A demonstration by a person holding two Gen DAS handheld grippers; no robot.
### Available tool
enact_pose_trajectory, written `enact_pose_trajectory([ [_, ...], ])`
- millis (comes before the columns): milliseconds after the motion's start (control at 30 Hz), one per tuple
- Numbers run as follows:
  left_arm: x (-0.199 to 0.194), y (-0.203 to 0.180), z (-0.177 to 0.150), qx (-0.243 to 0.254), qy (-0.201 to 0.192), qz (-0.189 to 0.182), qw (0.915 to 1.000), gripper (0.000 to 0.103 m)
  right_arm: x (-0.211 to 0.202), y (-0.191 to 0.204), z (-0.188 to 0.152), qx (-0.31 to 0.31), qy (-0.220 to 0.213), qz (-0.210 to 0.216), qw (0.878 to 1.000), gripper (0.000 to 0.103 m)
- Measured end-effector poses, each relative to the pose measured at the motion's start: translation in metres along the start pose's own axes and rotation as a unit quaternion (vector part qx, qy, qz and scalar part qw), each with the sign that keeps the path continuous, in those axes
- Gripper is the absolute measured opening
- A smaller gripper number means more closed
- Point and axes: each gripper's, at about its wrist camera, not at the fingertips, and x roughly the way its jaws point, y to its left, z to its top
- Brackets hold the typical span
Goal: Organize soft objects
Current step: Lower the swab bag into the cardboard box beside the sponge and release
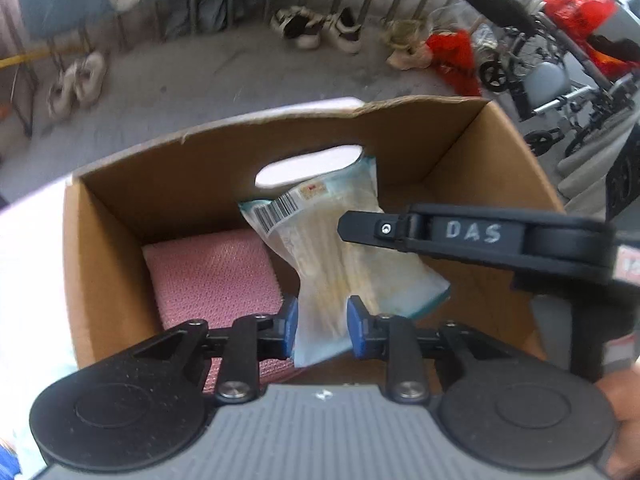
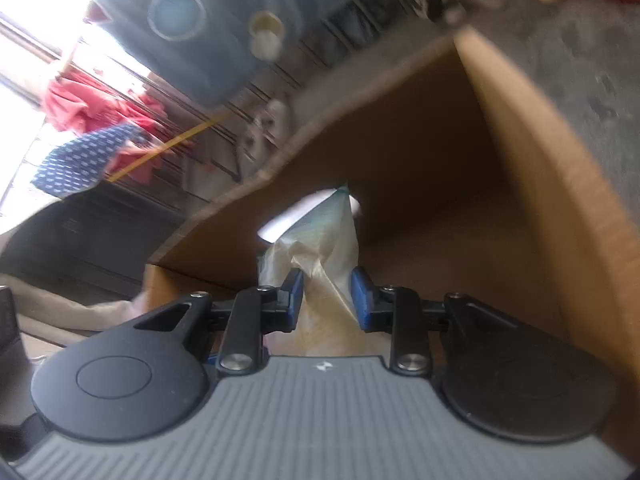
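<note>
Item: soft plastic pouch (image 1: 332,264), hanging inside cardboard box (image 1: 120,216), at three o'clock of pink pad (image 1: 212,276). Left tongs (image 1: 322,328) and right tongs (image 2: 327,296) both pinching it narrowly. Risk: left grip apparently loosening; pouch may be slipping askew.

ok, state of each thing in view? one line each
Box: open-topped, upright, handle cut-out in far wall.
Packet: over the box, pinched at both ends, waist crumpled.
Pink cloth: folded flat on the box floor.
Left gripper: shut on packet.
Right gripper: shut on packet.
Shoes: on the floor beyond the box, blurred.
</note>
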Motion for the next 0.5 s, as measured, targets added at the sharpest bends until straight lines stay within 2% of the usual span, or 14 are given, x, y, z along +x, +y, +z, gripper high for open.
enact_pose_trajectory([
  [100,-0.006,0.004,-0.004,-0.002,-0.008,-0.002,1.0,0.035,0.002,0.001,-0.006,-0.005,-0.001,-0.013,1.0,0.027],
  [300,-0.037,0.006,-0.014,-0.001,-0.032,-0.017,0.9993,0.043,-0.018,0.016,-0.013,-0.022,-0.019,-0.04,0.999,0.03],
  [400,-0.058,0.009,-0.021,0.0,-0.048,-0.022,0.9986,0.043,-0.033,0.022,-0.014,-0.027,-0.035,-0.027,0.999,0.031],
  [500,-0.081,0.015,-0.027,-0.002,-0.066,-0.022,0.9976,0.043,-0.037,0.019,-0.019,-0.019,-0.033,0.0,0.999,0.031],
])
